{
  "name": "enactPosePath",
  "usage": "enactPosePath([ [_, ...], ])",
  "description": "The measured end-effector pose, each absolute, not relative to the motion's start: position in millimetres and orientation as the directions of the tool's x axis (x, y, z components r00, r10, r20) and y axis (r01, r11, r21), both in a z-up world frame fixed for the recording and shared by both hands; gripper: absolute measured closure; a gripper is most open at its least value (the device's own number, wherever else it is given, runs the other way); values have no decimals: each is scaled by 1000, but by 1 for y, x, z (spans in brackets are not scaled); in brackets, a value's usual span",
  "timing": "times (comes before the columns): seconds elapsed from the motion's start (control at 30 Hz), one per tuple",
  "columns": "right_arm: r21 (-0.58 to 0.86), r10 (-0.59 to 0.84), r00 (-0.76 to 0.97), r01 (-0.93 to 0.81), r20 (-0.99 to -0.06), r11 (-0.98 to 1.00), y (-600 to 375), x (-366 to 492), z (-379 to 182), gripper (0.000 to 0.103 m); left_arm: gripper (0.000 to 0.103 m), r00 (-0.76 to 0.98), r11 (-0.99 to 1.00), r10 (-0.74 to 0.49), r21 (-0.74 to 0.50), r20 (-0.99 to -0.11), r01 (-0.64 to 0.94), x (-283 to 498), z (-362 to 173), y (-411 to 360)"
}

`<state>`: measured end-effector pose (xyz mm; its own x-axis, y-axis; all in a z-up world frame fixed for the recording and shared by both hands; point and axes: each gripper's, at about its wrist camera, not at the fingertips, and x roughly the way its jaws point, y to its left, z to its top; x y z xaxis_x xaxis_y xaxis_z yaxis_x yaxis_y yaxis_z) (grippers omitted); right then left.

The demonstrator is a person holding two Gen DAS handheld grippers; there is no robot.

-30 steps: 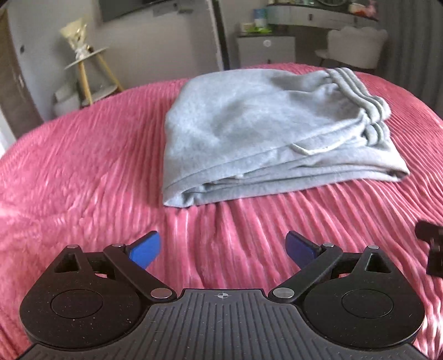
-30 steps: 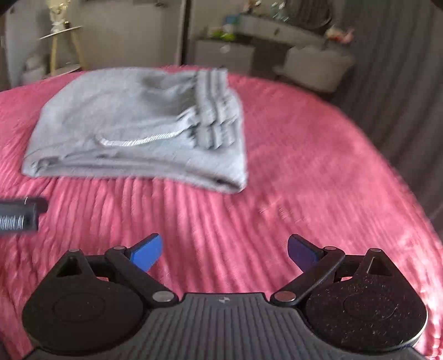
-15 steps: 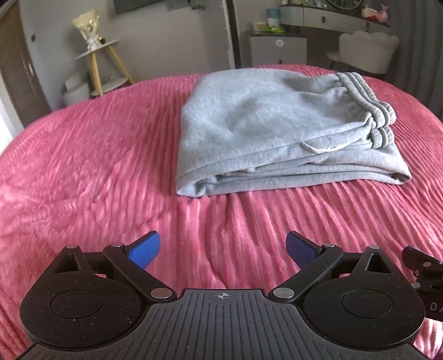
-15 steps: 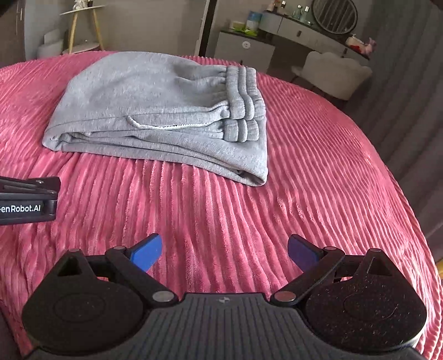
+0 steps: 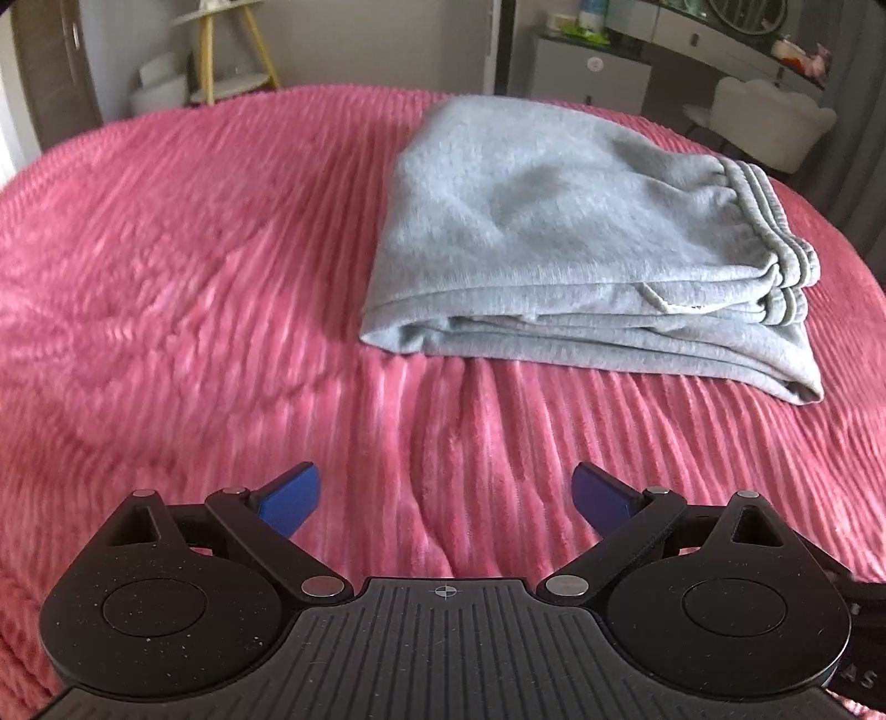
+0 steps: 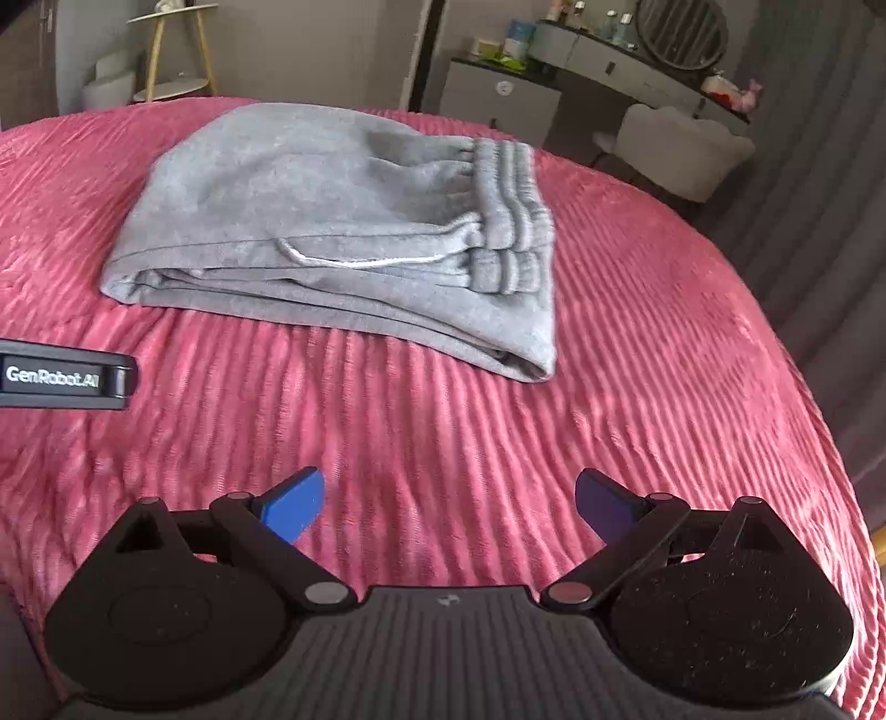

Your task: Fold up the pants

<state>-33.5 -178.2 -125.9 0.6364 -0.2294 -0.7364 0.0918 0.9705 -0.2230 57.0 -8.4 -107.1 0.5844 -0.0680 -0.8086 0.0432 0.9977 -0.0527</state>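
Observation:
Grey sweatpants (image 5: 581,243) lie folded in a thick rectangular stack on the pink ribbed bedspread (image 5: 194,266), waistband on the right, white drawstring showing at the front. They also show in the right wrist view (image 6: 343,232). My left gripper (image 5: 446,498) is open and empty, well short of the stack's near edge. My right gripper (image 6: 448,507) is open and empty, also back from the stack. The left gripper's black body (image 6: 66,379) shows at the left edge of the right wrist view.
Beyond the bed stand a small round side table with yellow legs (image 5: 232,61), a white cabinet (image 5: 587,75), a dresser with a round mirror (image 6: 653,50) and a white chair (image 6: 681,149). Grey curtains (image 6: 819,166) hang on the right.
Both grippers have stayed open and pulled back a little. The left view has swung left, so the pants now sit further right in it. The pants have not moved.

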Motion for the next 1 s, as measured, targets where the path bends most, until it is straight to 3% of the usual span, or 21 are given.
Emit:
enactPosePath([
  [0.13, -202, -207, 630, 81, -749, 976, -170, -15, -119, 6, 3, 563, 995, -97, -96, -821, 32, 59, -107, -4],
  [0.3, -210, -206, 660, 74, -722, 975, -164, 1, -118, 6, 3, 577, 997, -64, -71, -815, 12, 61, -109, -2],
  [0.57, -161, -174, 615, 77, -769, 984, -179, 10, -152, 6, 3, 535, 996, -62, -83, -842, -14, 75, -124, 2],
  [1.0, -88, -109, 638, 65, -762, 994, -196, 13, -153, 6, 3, 512, 999, -32, -34, -858, 5, 79, -133, -7],
])
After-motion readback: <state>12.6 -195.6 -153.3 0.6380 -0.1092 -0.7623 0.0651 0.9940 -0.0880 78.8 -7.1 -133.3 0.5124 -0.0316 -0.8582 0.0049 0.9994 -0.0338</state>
